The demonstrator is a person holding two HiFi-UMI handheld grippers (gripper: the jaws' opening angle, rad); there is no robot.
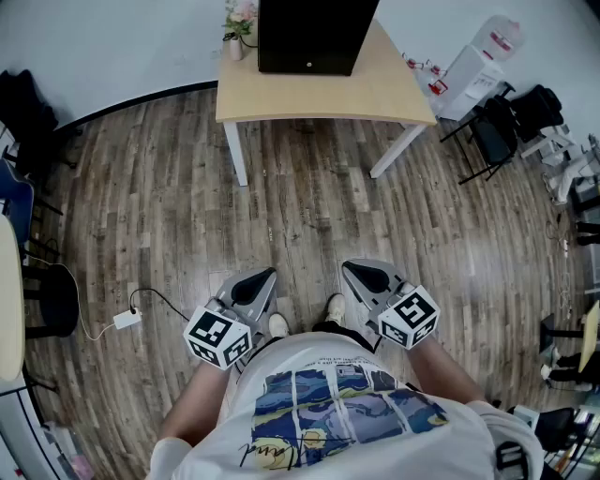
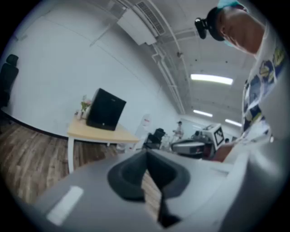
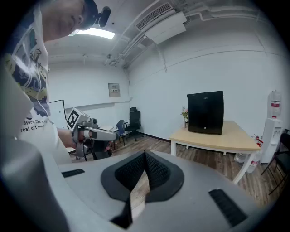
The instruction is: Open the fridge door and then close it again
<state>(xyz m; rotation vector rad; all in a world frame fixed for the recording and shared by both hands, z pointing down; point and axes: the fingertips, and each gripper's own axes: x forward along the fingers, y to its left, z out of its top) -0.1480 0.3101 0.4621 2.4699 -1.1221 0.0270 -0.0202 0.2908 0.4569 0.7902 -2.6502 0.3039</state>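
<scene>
Floor [image 1: 159,216]: wooden planks ran under everything; a person in a printed white shirt [image 1: 347,403] stood on them, facing a table.
Adapter [image 1: 127,319]: it lay on the floor with its cable, left of the person and near the left gripper.
Left gripper [image 1: 262,278]: it was held low in front of the person's left side, pointing toward the table and slightly down. Its jaws were closed, the dark pads [image 2: 129,174] meeting at the tip with nothing between them.
Vase [image 1: 239,23]: a small vase of flowers stood at the far left corner of the tabletop, just beside the fridge's left side.
Fridge [image 1: 314,33]: a small black box, upright at the far edge of the tabletop, about mid-width. Its door was closed and its flat front faced the person. Both grippers were well apart from it.
Table [image 1: 375,89]: pale wood top on white legs. The near edge and right side of the tabletop were bare.
Right gripper [image 1: 358,272]: it was held level with the left one, near it, also aimed at the table and tipped down. Its jaws were together as well, gripping nothing; only floor showed behind the pads [image 3: 158,174].
Dispenser [image 1: 473,66]: a white water dispenser stood on the floor past the table's right corner.
Chairs [image 1: 497,131]: dark ones stood further right.
</scene>
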